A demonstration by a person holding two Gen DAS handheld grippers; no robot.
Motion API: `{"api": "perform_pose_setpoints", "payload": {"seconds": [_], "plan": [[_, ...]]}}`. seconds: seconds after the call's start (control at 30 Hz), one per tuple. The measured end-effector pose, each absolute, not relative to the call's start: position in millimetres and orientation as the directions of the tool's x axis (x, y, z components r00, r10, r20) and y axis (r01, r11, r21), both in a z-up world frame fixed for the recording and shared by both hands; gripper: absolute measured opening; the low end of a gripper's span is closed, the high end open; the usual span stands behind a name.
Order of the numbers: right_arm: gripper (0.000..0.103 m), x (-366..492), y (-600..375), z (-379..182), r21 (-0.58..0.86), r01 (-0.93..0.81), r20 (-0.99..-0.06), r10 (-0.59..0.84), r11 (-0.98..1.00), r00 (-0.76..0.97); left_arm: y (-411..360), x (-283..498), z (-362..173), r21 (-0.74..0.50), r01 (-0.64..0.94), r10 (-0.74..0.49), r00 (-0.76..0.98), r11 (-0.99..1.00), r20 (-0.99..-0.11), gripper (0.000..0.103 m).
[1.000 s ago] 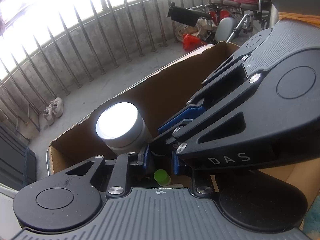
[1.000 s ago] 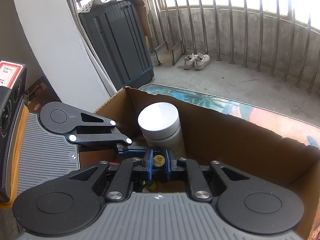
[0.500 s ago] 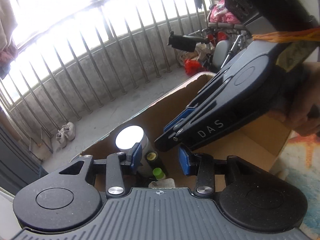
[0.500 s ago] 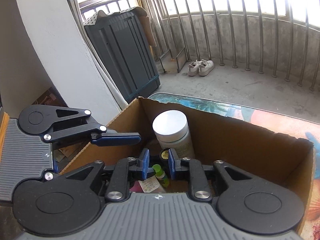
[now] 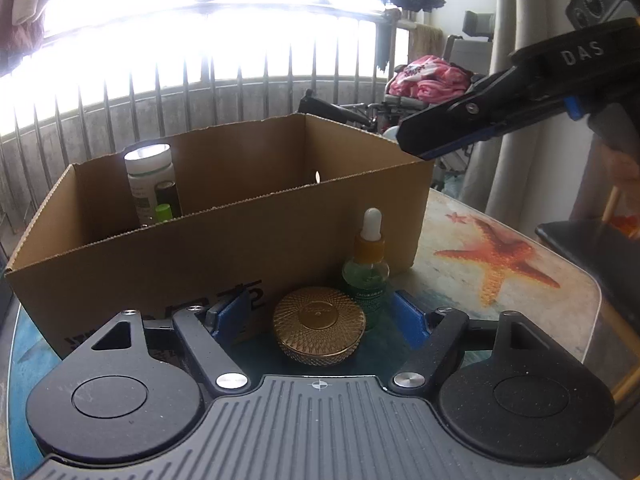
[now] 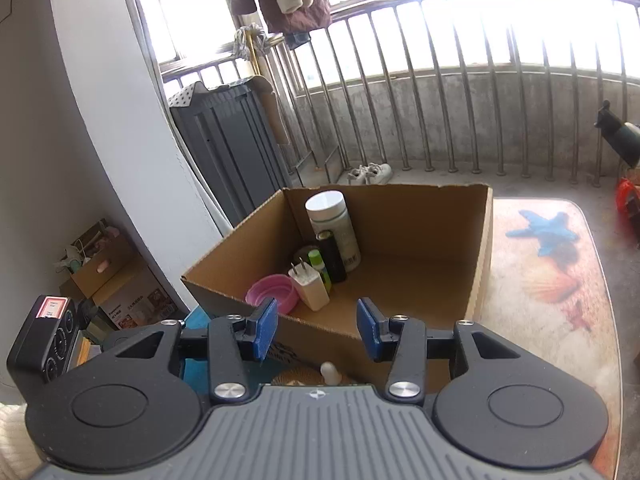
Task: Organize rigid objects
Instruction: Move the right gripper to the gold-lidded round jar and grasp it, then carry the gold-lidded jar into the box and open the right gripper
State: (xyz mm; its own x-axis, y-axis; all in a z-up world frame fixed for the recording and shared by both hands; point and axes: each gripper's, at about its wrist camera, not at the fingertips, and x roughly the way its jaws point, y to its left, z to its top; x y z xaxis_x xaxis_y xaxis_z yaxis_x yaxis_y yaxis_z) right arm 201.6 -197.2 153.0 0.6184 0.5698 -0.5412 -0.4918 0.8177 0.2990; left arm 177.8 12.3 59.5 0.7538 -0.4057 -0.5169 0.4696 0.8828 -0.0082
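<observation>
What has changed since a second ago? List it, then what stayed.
Both grippers pulled back out of the cardboard box and their jaws are opening. The left gripper now frames the gold jar and dropper bottle on the table; the right gripper holds nothing. The white bottle and small items stayed in the box.

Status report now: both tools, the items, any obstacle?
Left tool opening around gold round lid, untouched. Right tool opening, empty. Green dropper bottle close behind.
</observation>
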Motion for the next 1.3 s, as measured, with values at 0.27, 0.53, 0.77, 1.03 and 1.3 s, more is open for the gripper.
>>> {"api": "perform_pose_setpoints", "payload": {"seconds": [0.27, 0.53, 0.77, 1.03, 1.3], "plan": [[0.047, 161, -205, 107, 0.397, -0.419, -0.581, 0.577, 0.816, 0.574, 23, 169, 34, -0.031, 0.426, -0.376, 0.758, 0.904, -0.534, 0.057], [0.056, 145, -170, 78, 0.44, -0.446, -0.626, 0.622, 0.779, 0.47, 48, 120, 35, -0.045, 0.48, -0.424, 0.722, 0.876, -0.547, 0.057], [0.051, 142, -130, 54, 0.432, -0.482, -0.672, 0.628, 0.762, 0.391, 56, 90, 37, -0.019, 0.529, -0.448, 0.698, 0.848, -0.559, 0.057], [0.051, 127, -120, 64, 0.438, -0.509, -0.638, 0.655, 0.741, 0.405, 68, 89, 66, -0.082, 0.523, -0.483, 0.701, 0.849, -0.525, 0.056], [0.051, 148, -129, 159, 0.273, -0.584, -0.553, 0.621, 0.765, 0.555, 51, 155, 148, 0.051, 0.616, -0.535, 0.72, 0.786, -0.441, 0.056]]}}
